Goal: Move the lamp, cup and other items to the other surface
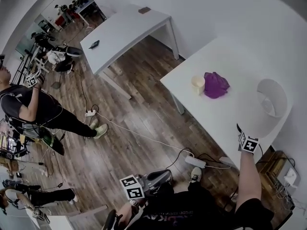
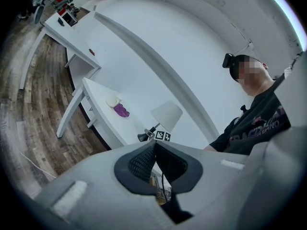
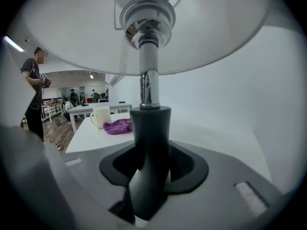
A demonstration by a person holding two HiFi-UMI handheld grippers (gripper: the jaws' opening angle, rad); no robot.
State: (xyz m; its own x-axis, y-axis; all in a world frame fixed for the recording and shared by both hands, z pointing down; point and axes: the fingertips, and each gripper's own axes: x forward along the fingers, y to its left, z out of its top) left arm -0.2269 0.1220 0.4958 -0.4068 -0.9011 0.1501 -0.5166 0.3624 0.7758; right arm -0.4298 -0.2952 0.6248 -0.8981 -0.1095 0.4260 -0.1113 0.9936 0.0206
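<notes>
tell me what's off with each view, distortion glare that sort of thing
Head view: heavy fisheye, the white table bows and nearly blends into the wall. Left gripper view: dark round vignette, a mosaic patch on the person. Right gripper view: the lamp looms huge, with glare on its chrome stem; the mug behind stays sharp.

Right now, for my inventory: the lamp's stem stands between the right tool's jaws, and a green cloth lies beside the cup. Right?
No: the cloth beside the cup is purple, not green; the right gripper view shows it. The lamp part holds.
</notes>
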